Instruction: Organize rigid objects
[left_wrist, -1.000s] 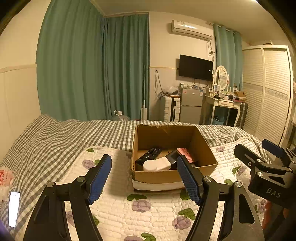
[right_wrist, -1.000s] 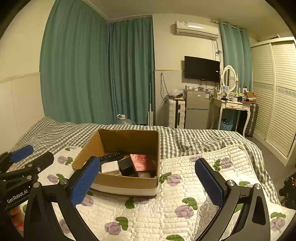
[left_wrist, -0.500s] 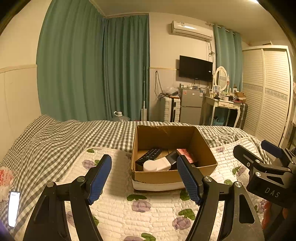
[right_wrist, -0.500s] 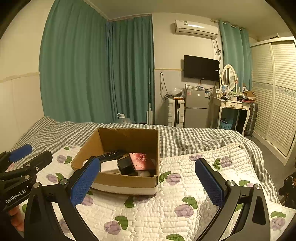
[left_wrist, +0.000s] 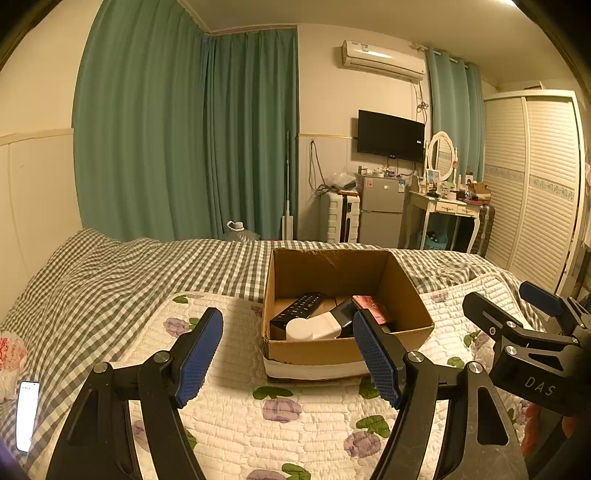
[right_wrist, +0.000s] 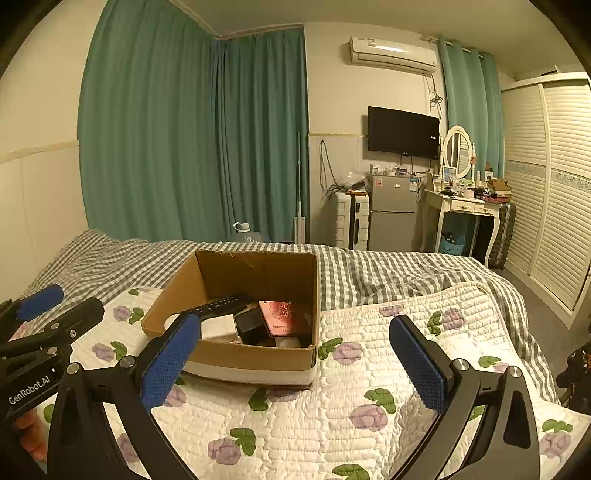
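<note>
An open cardboard box (left_wrist: 332, 354) (right_wrist: 258, 360) stands on the floral quilt in the middle of the bed. Inside lie a black remote (left_wrist: 297, 308) (right_wrist: 221, 304), a white bottle (left_wrist: 314, 328), a black block (right_wrist: 253, 323) and a pink patterned case (left_wrist: 371, 304) (right_wrist: 282, 317). My left gripper (left_wrist: 288, 354) is open and empty, held just in front of the box's near left side. My right gripper (right_wrist: 291, 356) is open and empty, in front of the box's near right corner. Each gripper shows at the edge of the other's view.
A white floral quilt (left_wrist: 258, 410) (right_wrist: 369, 398) lies over a grey checked bedspread (left_wrist: 110, 273). A lit phone (left_wrist: 27, 415) and a red-and-white bag (left_wrist: 11, 354) lie at the bed's left edge. Past the bed stand a small fridge (right_wrist: 391, 218), a dressing table (right_wrist: 465, 210) and a wardrobe (right_wrist: 554, 184).
Almost nothing: both grippers stay open and hold their places, with only a slight drift of the views. The box and its contents have not moved.
</note>
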